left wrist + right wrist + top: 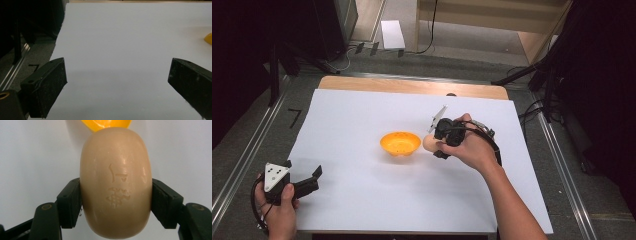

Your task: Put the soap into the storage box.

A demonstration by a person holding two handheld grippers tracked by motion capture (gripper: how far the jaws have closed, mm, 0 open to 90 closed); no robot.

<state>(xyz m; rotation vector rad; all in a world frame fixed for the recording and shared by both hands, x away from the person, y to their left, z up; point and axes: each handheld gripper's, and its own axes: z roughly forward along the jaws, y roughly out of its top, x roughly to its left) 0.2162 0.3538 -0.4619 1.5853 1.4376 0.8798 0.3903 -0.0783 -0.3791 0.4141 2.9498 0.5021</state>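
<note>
My right gripper [436,145] is shut on a tan oval bar of soap [116,182], its pads pressing both long sides. The soap [430,143] hangs just right of an orange bowl [400,143] that sits mid-table on the white sheet. In the right gripper view the bowl's rim [110,123] peeks out right behind the soap's top. At the near left corner of the sheet my left gripper [307,181] stands open. Its jaws are wide apart over bare white sheet, and a sliver of the bowl [208,39] shows at the far right.
The white sheet [362,190] covers most of the wooden table [412,86]. Metal rails [242,165] run along both sides of the table. Dark stands and cables crowd the floor at the back and right.
</note>
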